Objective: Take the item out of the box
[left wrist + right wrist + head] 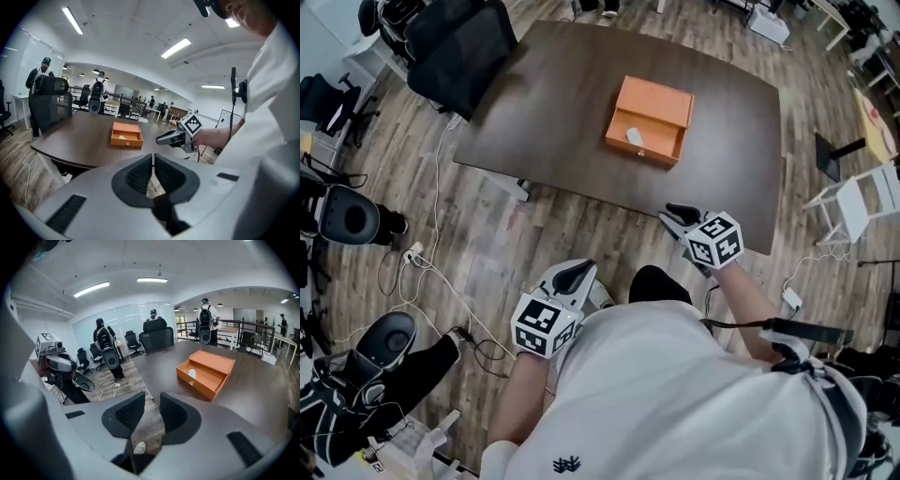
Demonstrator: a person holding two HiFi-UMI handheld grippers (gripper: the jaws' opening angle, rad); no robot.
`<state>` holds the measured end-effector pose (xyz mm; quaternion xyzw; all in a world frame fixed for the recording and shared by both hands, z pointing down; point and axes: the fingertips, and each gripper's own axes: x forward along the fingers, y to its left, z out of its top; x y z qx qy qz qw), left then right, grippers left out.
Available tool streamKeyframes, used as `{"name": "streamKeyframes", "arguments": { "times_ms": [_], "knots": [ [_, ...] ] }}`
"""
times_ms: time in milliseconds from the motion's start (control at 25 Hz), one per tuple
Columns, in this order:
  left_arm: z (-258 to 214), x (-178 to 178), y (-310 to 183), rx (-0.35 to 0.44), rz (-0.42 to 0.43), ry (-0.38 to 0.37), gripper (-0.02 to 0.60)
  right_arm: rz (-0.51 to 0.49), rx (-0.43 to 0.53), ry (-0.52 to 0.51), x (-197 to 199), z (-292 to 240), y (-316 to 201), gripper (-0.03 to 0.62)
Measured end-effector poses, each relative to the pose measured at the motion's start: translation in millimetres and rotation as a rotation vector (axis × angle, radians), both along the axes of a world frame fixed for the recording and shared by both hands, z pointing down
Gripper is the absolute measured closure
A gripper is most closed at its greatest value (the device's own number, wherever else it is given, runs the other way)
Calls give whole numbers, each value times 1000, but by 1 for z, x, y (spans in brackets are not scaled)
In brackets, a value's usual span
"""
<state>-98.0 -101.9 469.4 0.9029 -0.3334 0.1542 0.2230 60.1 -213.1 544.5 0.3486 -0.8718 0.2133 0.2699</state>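
Note:
An orange box (649, 120) lies on the dark table (553, 103) with its drawer pulled out toward me. A small white item (635, 138) rests in the drawer; it also shows in the right gripper view (192, 373). My left gripper (573, 276) hangs over the wood floor, short of the table, its jaws shut and empty (153, 158). My right gripper (679, 217) sits near the table's front edge, jaws open with nothing between them (152, 403). Both are well apart from the box (126, 135).
A black office chair (459, 42) stands at the table's far left corner. Cables and a power strip (414, 253) lie on the floor to my left. A white folding chair (861, 204) stands at the right. People with backpacks (205, 320) stand beyond the table.

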Motion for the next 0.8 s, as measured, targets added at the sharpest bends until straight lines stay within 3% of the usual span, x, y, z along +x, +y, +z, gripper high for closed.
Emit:
{"name": "streamKeyframes", "arguments": {
  "times_ms": [400,800],
  "knots": [
    [-3,-39,-69,-19,-135,-4,557,41,-51,70,-3,28,-136,496],
    [-2,-35,-137,-28,-268,-54,557,8,-180,47,-10,86,-246,449]
  ]
}}
